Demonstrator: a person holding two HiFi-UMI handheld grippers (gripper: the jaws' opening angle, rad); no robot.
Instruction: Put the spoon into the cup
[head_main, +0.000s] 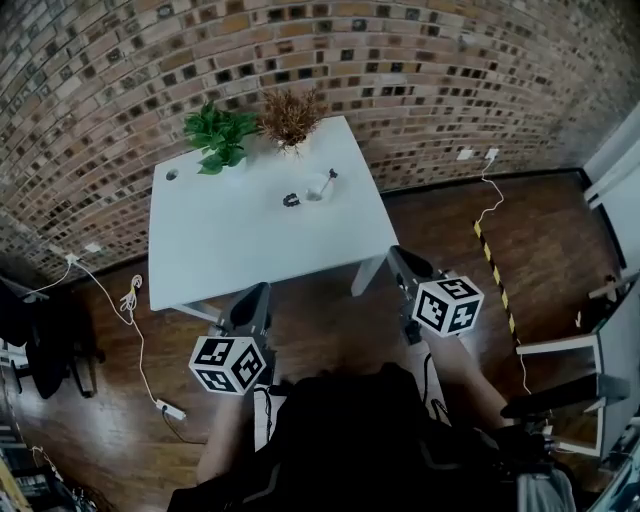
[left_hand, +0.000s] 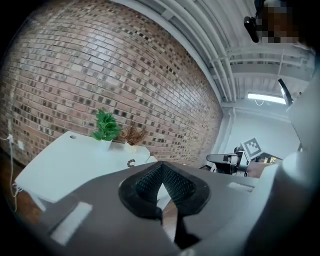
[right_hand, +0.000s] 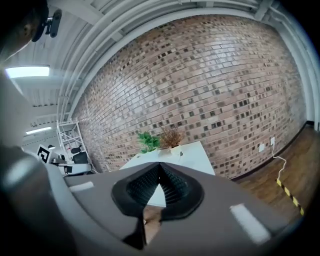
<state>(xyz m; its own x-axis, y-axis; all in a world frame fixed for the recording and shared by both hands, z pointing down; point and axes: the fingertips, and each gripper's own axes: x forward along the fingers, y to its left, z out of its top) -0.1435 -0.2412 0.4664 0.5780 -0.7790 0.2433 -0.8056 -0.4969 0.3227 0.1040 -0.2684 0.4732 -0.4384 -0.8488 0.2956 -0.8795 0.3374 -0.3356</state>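
Two grippers report first, being nearest. The grey left gripper (left_hand: 161, 167) with black ribbed pads has its jaws together on nothing, and the matching right gripper (right_hand: 159, 167) is likewise closed and empty. Both sit low over the brown wooden floor (head_main: 330, 320), short of the white rectangular table (head_main: 230, 245), touching nothing.

Ahead of both grippers, well apart from them and toward the table's far side, lies a small dark ring-shaped item (head_main: 291, 200). Just beside it, on the right gripper's side, stands the small pale cup (head_main: 314, 191). The slim spoon (head_main: 329, 177) appears to stand in that cup already, its upper end leaning out over the rim toward the right. At this range I cannot confirm the material of either.

Beyond them are a green leafy plant (head_main: 218, 135) and a dried brown plant (head_main: 291, 118), both in pale pots, against the brick wall (head_main: 120, 60).

Assessment: I judge the spoon light, stiff and thin, probably slick. Any hold should be taken on the exposed handle above the rim, pads across its flat. The cup looks light and liable to tip if the handle is dragged sideways, so I would lift straight up.
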